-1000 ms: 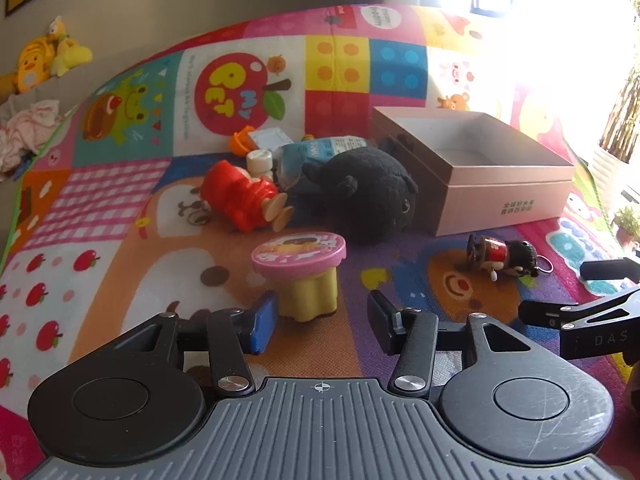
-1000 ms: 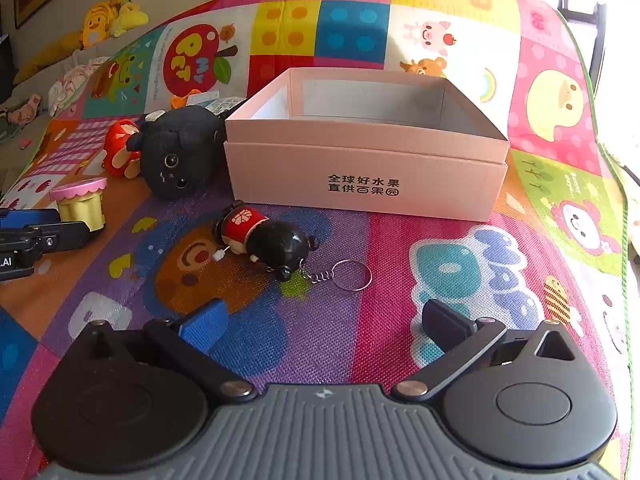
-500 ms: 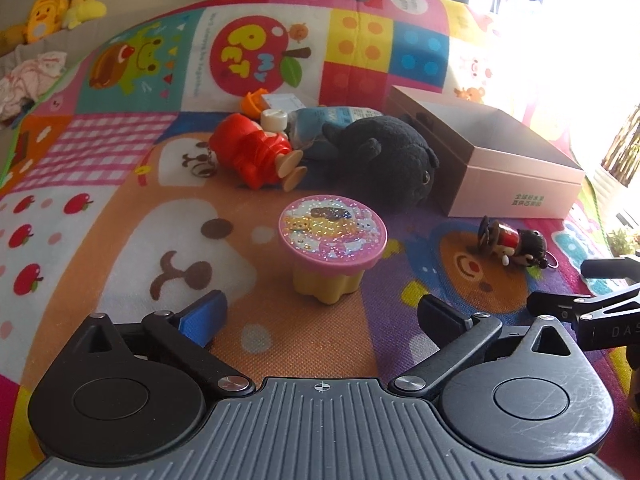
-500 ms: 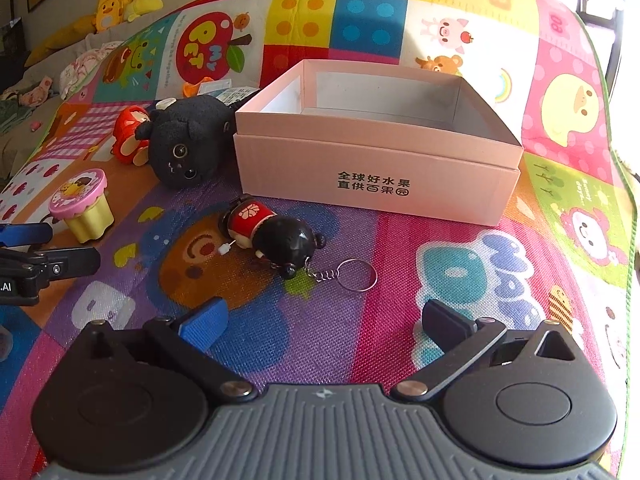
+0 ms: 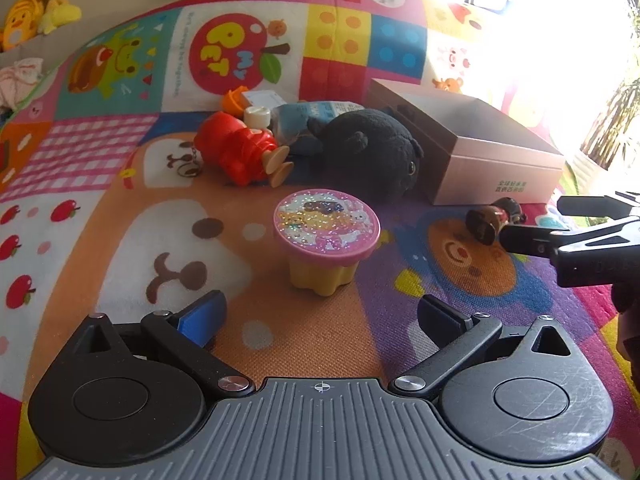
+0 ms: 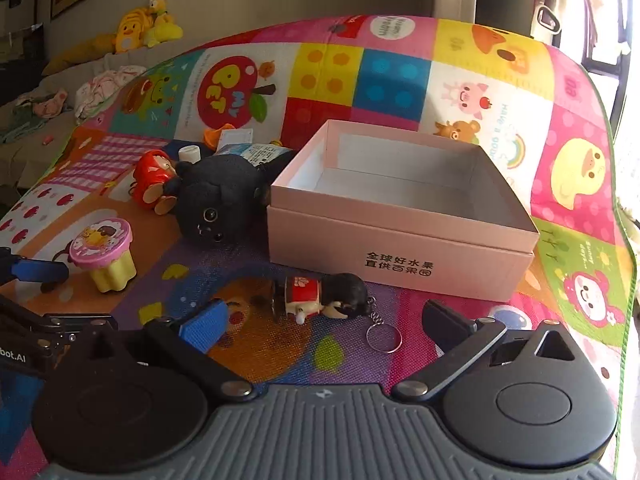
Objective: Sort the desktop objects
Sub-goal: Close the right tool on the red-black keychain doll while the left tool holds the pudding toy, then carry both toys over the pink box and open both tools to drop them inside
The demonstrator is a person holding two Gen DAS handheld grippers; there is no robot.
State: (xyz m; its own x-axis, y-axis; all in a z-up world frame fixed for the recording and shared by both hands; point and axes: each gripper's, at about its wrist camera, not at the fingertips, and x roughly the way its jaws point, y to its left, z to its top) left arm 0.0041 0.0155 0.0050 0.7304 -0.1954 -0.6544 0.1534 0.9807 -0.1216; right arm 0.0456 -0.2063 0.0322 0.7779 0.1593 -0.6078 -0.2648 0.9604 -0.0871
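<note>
Left wrist view: we are holding the left gripper (image 5: 320,316) with its jaws spread wide, having just opened them, and nothing is sitting between them. Just ahead of the fingertips, centred on the gap, the yellow pudding-cup toy (image 5: 325,246) with a glittery pink lid is standing upright on the play mat (image 5: 120,216). Beyond it, the black plush toy (image 5: 368,154) and the red figurine (image 5: 236,152) are lying side by side. Ahead and to the right, the pink cardboard box (image 5: 496,168) is sitting open.

Right wrist view: we are holding the right gripper (image 6: 324,326) with jaws also apart and empty. The doll keychain (image 6: 320,294) is lying just ahead of the gap, between the fingertips and the box.
</note>
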